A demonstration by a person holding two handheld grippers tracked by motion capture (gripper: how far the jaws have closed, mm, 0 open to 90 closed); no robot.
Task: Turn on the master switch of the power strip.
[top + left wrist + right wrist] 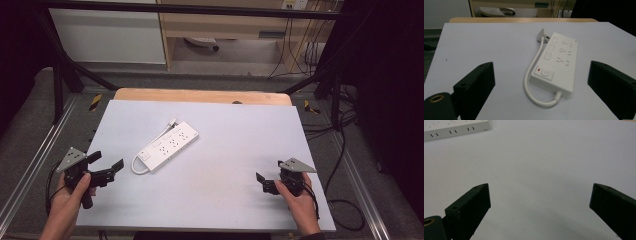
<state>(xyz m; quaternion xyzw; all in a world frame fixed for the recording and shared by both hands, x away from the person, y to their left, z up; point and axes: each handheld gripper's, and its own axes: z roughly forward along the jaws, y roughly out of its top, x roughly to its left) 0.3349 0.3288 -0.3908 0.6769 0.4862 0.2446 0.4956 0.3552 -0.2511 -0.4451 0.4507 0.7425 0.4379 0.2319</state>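
Grippers sit at the near corners of the white table [225, 200] in the high view: left gripper [107, 163] and right gripper [269, 176], both spread wide and empty, with a white power strip [169, 145] lying diagonally left of centre. Left gripper view: the strip lies between the wide jaws, its cord [530, 77] looping beside a red-marked switch [545, 72]; no lettering is readable. Right gripper view: jaws wide over bare table, strip far off.
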